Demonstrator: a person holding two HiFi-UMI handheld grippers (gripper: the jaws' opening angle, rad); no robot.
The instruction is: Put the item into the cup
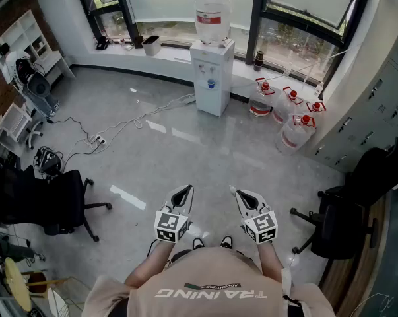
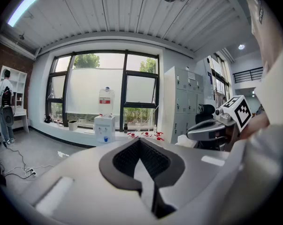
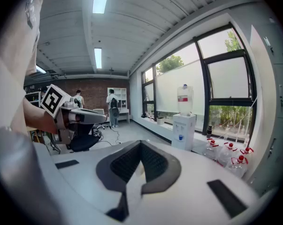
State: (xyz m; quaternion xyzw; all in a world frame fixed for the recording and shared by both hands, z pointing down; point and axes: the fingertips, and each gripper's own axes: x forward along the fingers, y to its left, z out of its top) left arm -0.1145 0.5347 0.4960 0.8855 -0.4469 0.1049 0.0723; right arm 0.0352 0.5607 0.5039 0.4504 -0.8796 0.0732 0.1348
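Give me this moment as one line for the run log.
phase: task not under way | left gripper: shut, empty | right gripper: shut, empty | cup, item: not in view | ahead: water dispenser

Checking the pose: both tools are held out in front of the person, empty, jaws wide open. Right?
No: the left tool and right tool have jaws together, as each gripper view shows. The rest holds: held out in front, empty.
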